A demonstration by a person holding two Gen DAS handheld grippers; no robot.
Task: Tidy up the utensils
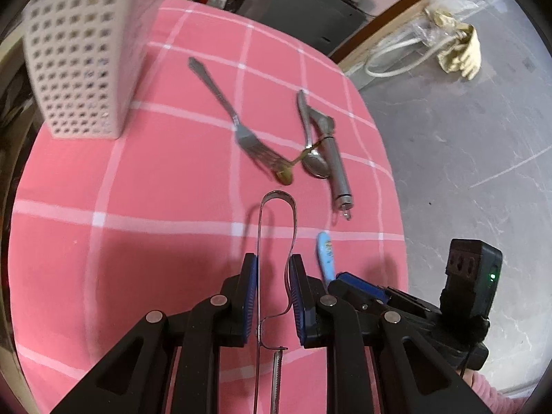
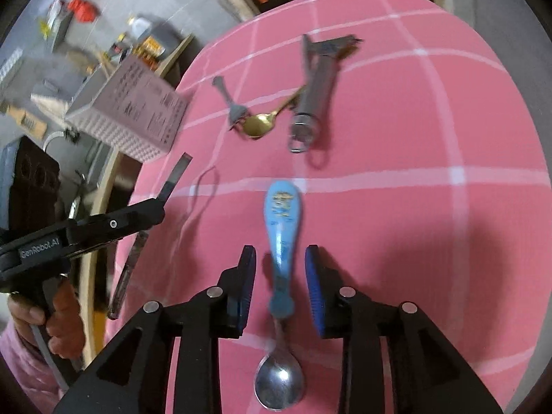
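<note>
My left gripper [image 1: 274,269] is shut on a pair of thin metal tongs [image 1: 276,220], held above the pink checked tablecloth [image 1: 138,179]; its loop end points forward. My right gripper [image 2: 280,269] is open, its pads either side of a blue-handled spoon [image 2: 283,227] that lies on the cloth, bowl toward the camera. The spoon's blue handle also shows in the left wrist view [image 1: 325,252]. A white perforated utensil holder [image 1: 79,62] stands at the far left of the table. A fork [image 1: 234,117], a gold spoon [image 1: 293,169], a silver spoon [image 1: 314,158] and a metal peeler [image 1: 336,169] lie ahead.
The table's right edge [image 1: 386,158] drops to a grey floor with a hose and rags [image 1: 448,45]. In the right wrist view the holder [image 2: 138,117] stands at the table's left edge, with clutter on the floor beyond.
</note>
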